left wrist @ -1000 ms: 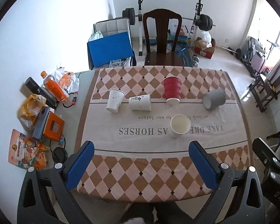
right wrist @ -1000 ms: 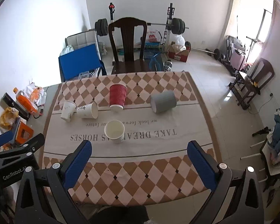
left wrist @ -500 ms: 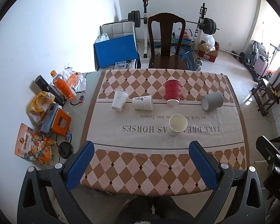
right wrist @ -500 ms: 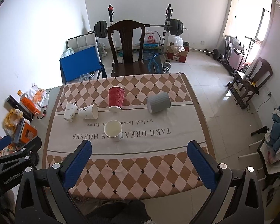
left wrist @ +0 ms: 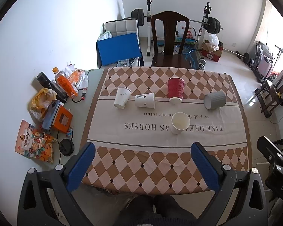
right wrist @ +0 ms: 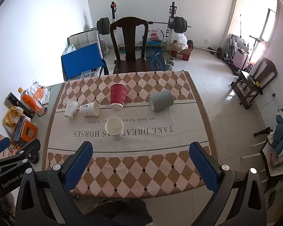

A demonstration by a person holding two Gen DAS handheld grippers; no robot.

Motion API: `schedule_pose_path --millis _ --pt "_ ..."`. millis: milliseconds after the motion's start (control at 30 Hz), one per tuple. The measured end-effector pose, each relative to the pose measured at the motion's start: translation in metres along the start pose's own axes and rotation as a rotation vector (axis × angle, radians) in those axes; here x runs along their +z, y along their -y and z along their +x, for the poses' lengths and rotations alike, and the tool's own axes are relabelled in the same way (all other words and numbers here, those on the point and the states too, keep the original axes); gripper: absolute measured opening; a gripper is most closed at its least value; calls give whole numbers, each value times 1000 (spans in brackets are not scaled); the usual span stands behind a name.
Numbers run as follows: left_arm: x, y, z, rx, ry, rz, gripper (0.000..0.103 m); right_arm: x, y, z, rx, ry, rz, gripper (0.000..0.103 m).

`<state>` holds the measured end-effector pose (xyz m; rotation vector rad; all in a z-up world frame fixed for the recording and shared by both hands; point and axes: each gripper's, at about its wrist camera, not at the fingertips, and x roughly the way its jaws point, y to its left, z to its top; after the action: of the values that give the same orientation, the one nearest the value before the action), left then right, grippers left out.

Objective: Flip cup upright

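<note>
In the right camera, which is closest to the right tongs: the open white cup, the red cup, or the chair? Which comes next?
1. Open white cup, middle of the table, nearest the right tongs.
2. Red cup, farther back.
3. Chair, behind the table, farthest.

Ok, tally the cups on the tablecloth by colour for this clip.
White paper cups: 3 — one tilted at far left, one on its side, one upright and nearest
Red cup: 1
Grey cup: 1
Total: 5
</note>
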<state>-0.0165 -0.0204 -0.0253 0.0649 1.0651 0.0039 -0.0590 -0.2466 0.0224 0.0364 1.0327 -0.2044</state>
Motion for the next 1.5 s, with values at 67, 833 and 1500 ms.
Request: schedule_pose_path --millis 67,833,1500 --pt "0 0 0 -3 0 2 103 1 0 2 3 -2 0 103" --pt "0 -2 -5 22 11 -3 103 4 -3 7 17 -10 -15 103" --pt "-4 -1 -13 14 11 -4 103 4 -8 7 19 -10 -17 103"
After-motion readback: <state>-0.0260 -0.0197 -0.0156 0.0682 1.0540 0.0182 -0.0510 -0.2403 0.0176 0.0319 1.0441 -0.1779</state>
